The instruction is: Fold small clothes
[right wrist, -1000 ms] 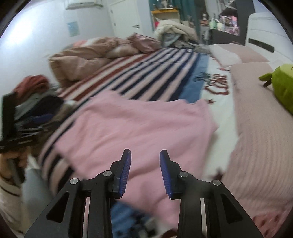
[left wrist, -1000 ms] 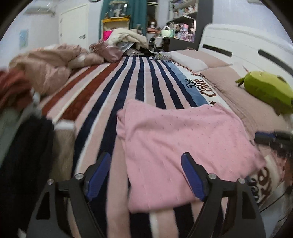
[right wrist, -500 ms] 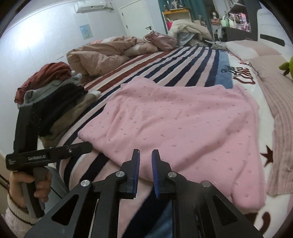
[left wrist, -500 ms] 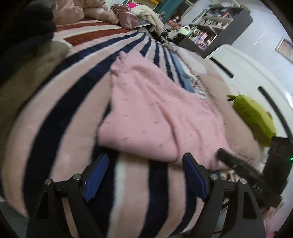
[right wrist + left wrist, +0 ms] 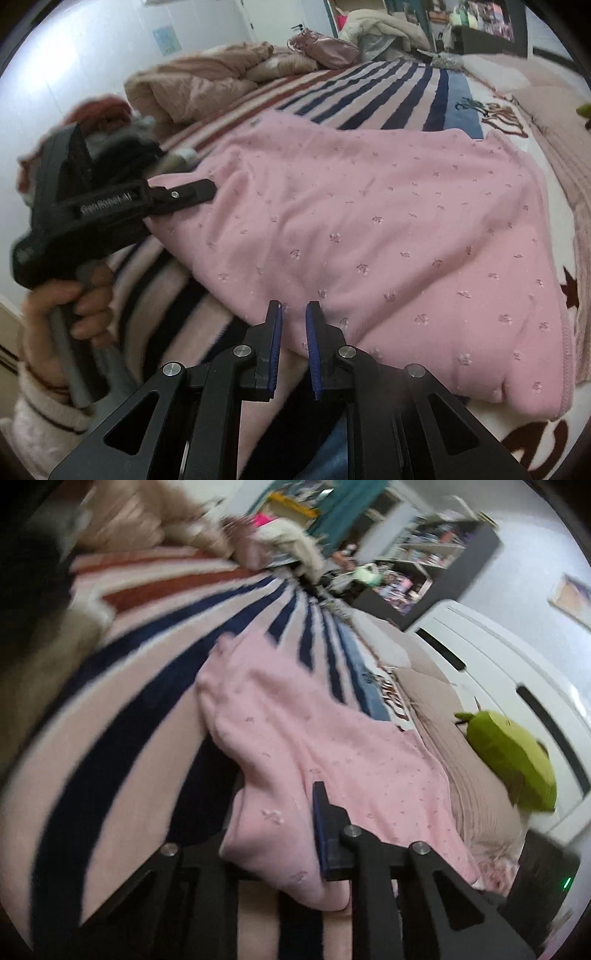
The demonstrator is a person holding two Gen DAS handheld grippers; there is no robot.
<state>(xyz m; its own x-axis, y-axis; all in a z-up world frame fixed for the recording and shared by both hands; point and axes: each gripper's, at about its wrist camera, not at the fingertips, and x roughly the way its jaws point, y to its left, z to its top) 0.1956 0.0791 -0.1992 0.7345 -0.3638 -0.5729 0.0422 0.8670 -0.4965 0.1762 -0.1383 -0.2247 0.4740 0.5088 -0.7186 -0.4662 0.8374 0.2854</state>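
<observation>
Striped bed cover [image 5: 388, 88], navy, pink and red bands, spans scene; white headboard [image 5: 509, 672] along right side, dark shelving [image 5: 436, 572] beyond bed foot. Crumpled beige duvet [image 5: 192, 88] at far left edge. Pink garment [image 5: 388, 229] spread flat mid-bed. Green plush toy [image 5: 513, 757] near headboard. Left gripper [image 5: 295, 830] clamped on garment's near-left edge, fabric bunched over fingers. Right gripper [image 5: 293, 325] nearly closed, narrow gap, tips at garment's near hem; grip on cloth cannot be told. Left hand [image 5: 70, 306] wraps handle, striped cuff visible.

A green plush toy [image 5: 511, 760] lies on the striped bedspread [image 5: 122, 709] near the headboard [image 5: 517, 672].
</observation>
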